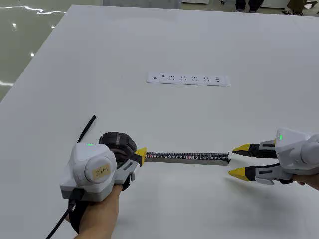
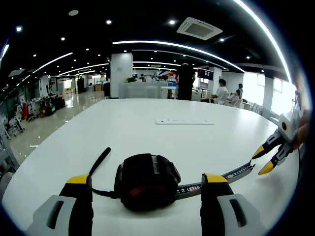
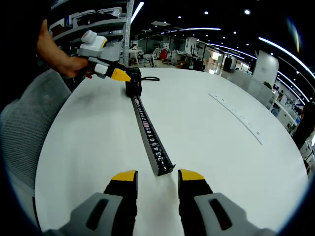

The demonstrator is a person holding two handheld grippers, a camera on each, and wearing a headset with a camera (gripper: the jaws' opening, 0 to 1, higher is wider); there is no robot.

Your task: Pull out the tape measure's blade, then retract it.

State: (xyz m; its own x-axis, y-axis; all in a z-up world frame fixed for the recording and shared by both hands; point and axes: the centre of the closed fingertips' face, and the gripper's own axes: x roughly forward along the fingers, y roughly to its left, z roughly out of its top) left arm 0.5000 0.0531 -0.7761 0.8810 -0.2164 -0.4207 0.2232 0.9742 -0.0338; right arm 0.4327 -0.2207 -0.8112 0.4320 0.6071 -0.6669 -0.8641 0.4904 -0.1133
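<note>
Black round tape-measure case (image 1: pixel 118 144), loose inside the spread left claw (image 2: pixel 146 178), may skid if its numbered metal blade (image 1: pixel 187 158) recoils from the spread right claw (image 1: pixel 239 160).

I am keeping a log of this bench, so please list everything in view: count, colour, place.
table: one, white, under everything.
power strip: one, white, flat at the table's far middle.
tape measure: one, black case, near left, between the left tool's jaws.
blade: one, dark with printed numbers, drawn out toward the right tool.
strap: one, black, beyond the case.
left tool: one, white with yellow tips, open, a jaw each side of the case.
right tool: one, white with yellow tips, open at the blade's free end.
left hand: one, holding the left tool.
right hand: one, behind the right tool.
</note>
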